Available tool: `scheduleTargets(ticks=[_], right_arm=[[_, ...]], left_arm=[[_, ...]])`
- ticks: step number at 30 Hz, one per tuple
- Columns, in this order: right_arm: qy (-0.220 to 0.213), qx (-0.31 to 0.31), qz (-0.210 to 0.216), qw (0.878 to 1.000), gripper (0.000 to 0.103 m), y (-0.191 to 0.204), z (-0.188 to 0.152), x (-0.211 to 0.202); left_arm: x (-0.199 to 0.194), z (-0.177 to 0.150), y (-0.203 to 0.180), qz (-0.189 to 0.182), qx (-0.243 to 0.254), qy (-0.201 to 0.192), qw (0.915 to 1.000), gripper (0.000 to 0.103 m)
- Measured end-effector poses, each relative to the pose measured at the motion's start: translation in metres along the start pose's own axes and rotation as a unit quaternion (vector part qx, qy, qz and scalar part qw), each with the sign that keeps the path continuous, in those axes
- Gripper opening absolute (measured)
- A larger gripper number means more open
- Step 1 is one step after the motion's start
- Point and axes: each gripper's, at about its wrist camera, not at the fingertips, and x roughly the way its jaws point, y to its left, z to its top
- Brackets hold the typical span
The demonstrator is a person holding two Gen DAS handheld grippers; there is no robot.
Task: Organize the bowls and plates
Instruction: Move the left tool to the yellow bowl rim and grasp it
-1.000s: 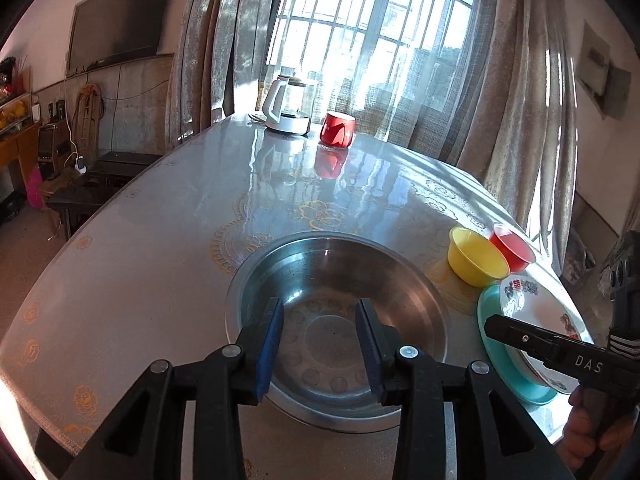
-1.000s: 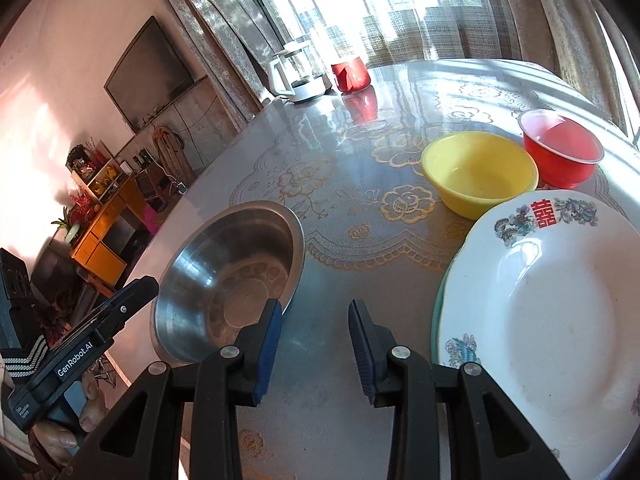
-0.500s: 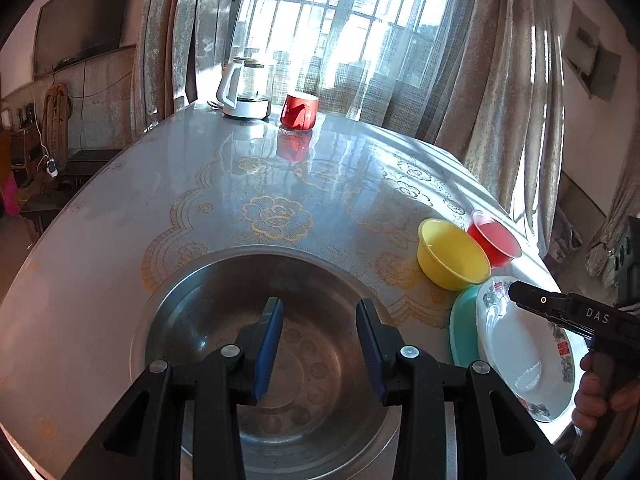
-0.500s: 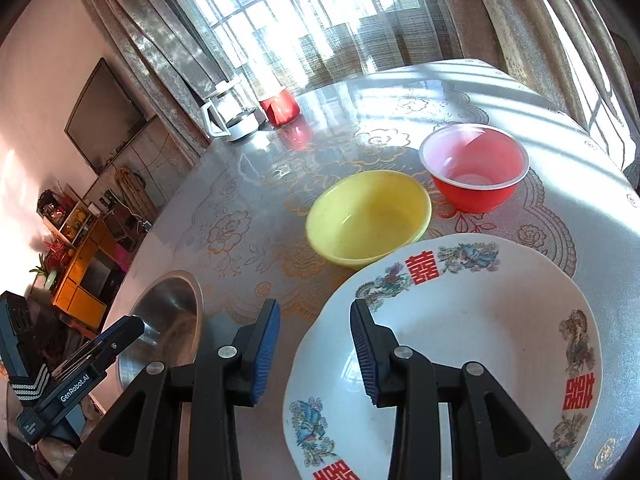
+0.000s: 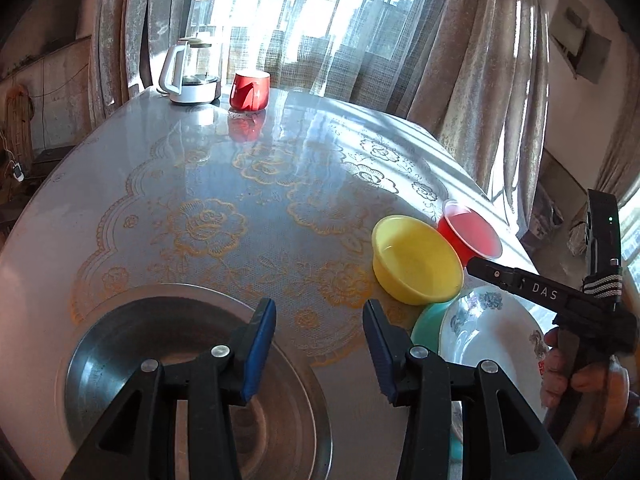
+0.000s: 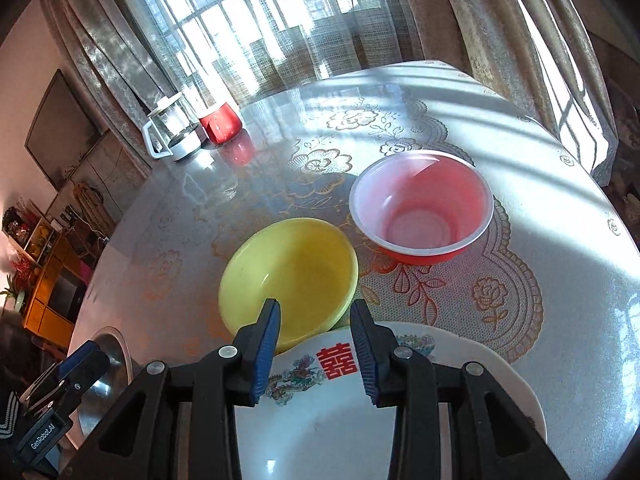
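My left gripper (image 5: 319, 312) hangs over the tablecloth just past the right rim of the steel basin (image 5: 160, 360). Its jaws are opening with nothing between them. My right gripper (image 6: 315, 308) stands open and empty over the far rim of the white plate (image 6: 320, 432) with red characters, close to the yellow bowl (image 6: 288, 276). Behind that bowl sits the red bowl (image 6: 420, 204). In the left wrist view the white plate (image 5: 492, 340) rests on a teal plate (image 5: 426, 324), and the right gripper (image 5: 476, 264) reaches over them beside the yellow bowl (image 5: 416, 258).
A glass kettle (image 5: 192, 72) and a red mug (image 5: 249, 90) stand at the table's far edge by the curtained window. The round table (image 5: 240, 184) has a lace-patterned cloth. A person's hand (image 5: 576, 380) holds the right gripper at the table's right edge.
Both grippers have swept right across the table: the left from over the basin to past its rim, the right from beside the basin to the plate's far rim. The left jaws have widened.
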Motion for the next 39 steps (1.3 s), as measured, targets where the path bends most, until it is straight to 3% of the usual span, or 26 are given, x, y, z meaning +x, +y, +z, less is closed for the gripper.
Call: scheduleTargets(ticks=[11, 20, 23, 29, 39], right_arm=[[0.025, 0.012, -0.018, 0.999, 0.033, -0.014, 0.013, 0.029], [0.041, -0.002, -0.028, 0.999, 0.021, -0.012, 0.015, 0.042], [0.043, -0.006, -0.032, 0.999, 0.018, -0.011, 0.016, 0.044], [0.046, -0.016, -0.020, 0.999, 0.016, -0.002, 0.015, 0.045], [0.053, -0.054, 0.014, 0.997, 0.017, 0.043, 0.010, 0.049]], left_arm=[[0.046, 0.023, -0.031, -0.038, -0.025, 0.032, 0.9984, 0.044], [0.095, 0.030, -0.043, -0.058, -0.037, 0.086, 0.9939, 0.042], [0.103, 0.027, -0.045, -0.076, -0.029, 0.095, 0.9921, 0.026], [0.090, 0.027, -0.037, -0.074, -0.031, 0.072, 0.9941, 0.023], [0.071, 0.033, 0.002, -0.027, -0.047, 0.061, 0.9967, 0.023]])
